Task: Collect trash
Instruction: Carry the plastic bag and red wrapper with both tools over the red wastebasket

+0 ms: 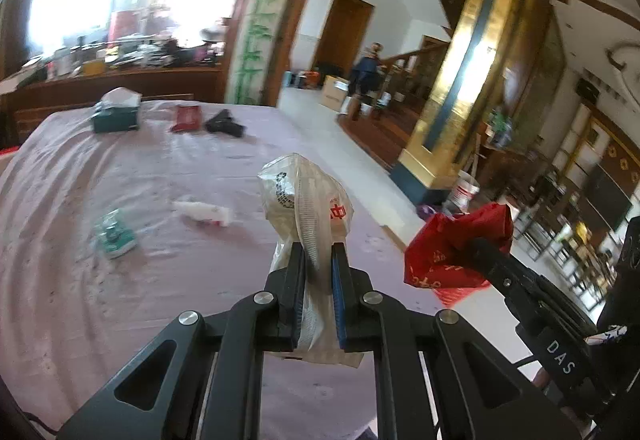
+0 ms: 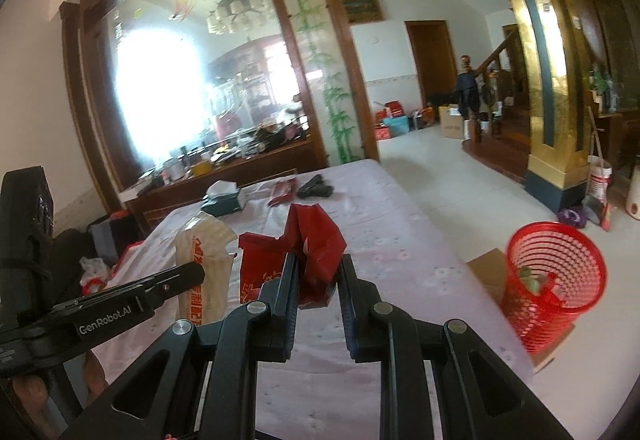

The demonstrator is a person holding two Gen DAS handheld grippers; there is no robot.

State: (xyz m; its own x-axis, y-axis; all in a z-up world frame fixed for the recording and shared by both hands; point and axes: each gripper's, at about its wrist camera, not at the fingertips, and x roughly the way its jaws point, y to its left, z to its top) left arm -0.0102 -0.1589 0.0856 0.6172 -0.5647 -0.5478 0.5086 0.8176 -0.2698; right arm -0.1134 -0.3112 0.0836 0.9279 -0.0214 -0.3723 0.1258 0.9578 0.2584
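Note:
My left gripper (image 1: 318, 252) is shut on a clear plastic wrapper (image 1: 304, 196) with printed marks, held above the table with the pink cloth (image 1: 160, 280). The wrapper also shows in the right wrist view (image 2: 204, 264). My right gripper (image 2: 318, 264) is shut on a crumpled red wrapper (image 2: 316, 244), also seen at the right of the left wrist view (image 1: 452, 252). A red mesh bin (image 2: 556, 284) stands on the floor right of the table. A green packet (image 1: 114, 234) and a white scrap (image 1: 204, 212) lie on the cloth.
At the table's far end are a green tissue box (image 1: 116, 112), a red packet (image 1: 187, 118) and a black object (image 1: 225, 124). A cardboard piece (image 2: 488, 272) lies under the bin. A gold pillar (image 1: 452, 100) and a person (image 1: 366, 72) stand beyond.

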